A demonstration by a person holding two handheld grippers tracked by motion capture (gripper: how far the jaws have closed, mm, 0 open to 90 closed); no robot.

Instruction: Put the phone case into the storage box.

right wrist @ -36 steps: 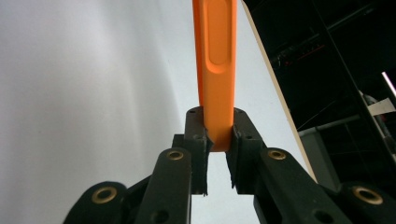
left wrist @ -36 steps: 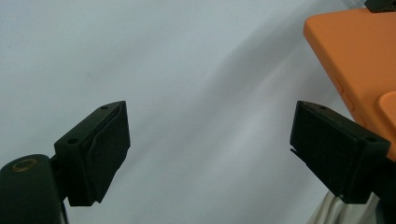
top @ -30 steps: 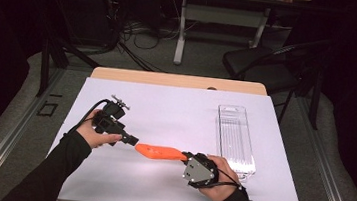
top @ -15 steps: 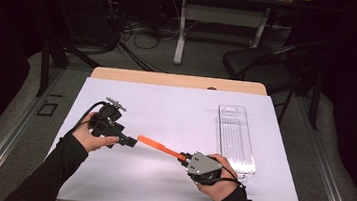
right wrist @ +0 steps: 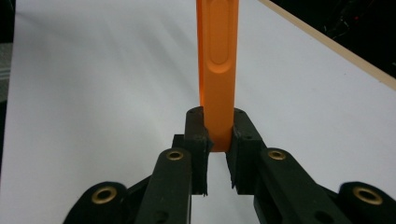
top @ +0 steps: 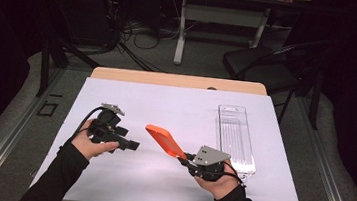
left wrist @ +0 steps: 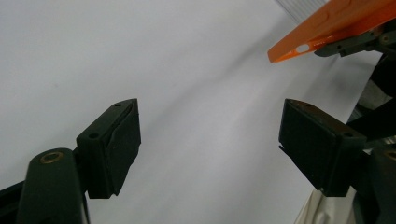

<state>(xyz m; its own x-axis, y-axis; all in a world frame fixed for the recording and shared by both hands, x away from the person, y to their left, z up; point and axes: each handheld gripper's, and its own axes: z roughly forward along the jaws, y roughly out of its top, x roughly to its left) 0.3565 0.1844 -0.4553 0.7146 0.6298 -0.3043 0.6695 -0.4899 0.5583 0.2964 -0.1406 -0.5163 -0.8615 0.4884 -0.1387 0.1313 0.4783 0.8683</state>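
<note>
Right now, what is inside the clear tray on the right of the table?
Nothing can be made out inside the clear tray: through its ribbed floor the white table cover shows. Its near end sits behind the right tool and hand, so that part is hidden.

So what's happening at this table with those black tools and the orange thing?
A person holds a claw tool in each hand over a white table. The right claw is clamped on one end of a flat orange stick, lifting it at a slant above the table. The left claw stands open beside it with nothing between its jaws, which have just been closing a little. A clear tray lies to the right, untouched.
</note>
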